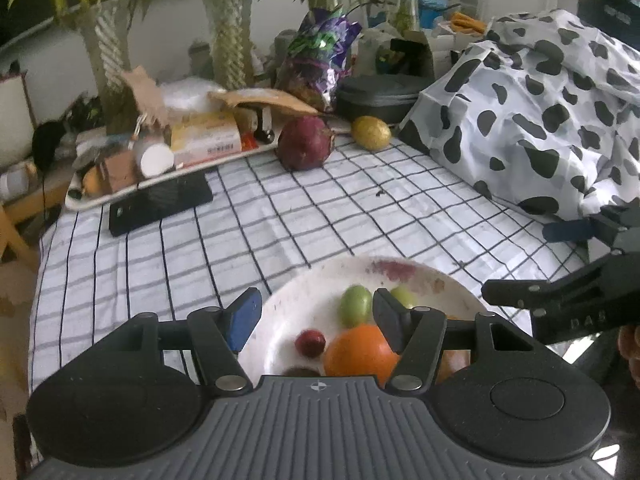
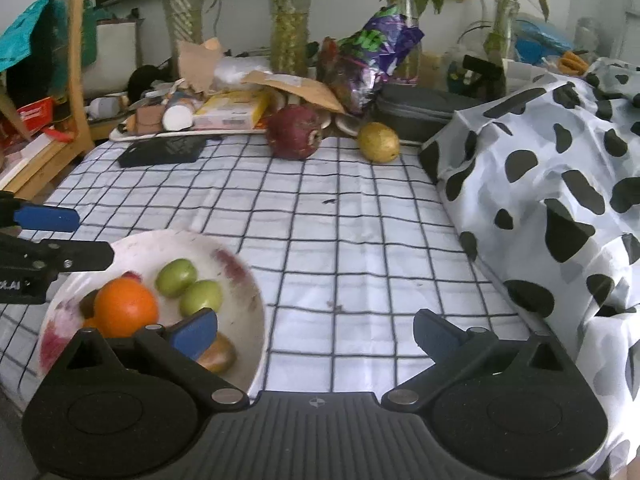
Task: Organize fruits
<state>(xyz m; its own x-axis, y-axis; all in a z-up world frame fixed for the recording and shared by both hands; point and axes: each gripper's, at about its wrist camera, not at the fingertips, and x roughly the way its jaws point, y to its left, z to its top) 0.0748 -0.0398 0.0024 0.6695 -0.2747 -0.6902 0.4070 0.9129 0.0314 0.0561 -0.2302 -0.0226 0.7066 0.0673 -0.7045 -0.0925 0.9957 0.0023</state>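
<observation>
A white plate [image 1: 280,308] [image 2: 240,280] on the checked tablecloth holds an orange [image 1: 360,354] [image 2: 126,306], two green fruits [image 1: 355,306] [image 2: 176,278], a small red fruit [image 1: 310,342] and a brown one [image 2: 218,354]. My left gripper [image 1: 316,320] [image 2: 94,238] hovers at the plate's left side, half open, with nothing pressed between its pads. My right gripper [image 2: 316,334] [image 1: 532,264] stands wide open and empty, its left finger over the plate's right edge. A dark red round fruit [image 1: 306,144] [image 2: 294,132] and a yellow pear-like fruit [image 1: 372,132] [image 2: 378,142] lie at the far end of the cloth.
A cow-patterned cloth bundle [image 2: 560,200] fills the right side. A black flat device [image 2: 162,150] lies far left beside a cluttered tray [image 1: 120,192]. Behind stand plant vases, a purple bag [image 2: 380,48] and a grey case [image 2: 420,108]. A wooden chair [image 2: 76,80] is left.
</observation>
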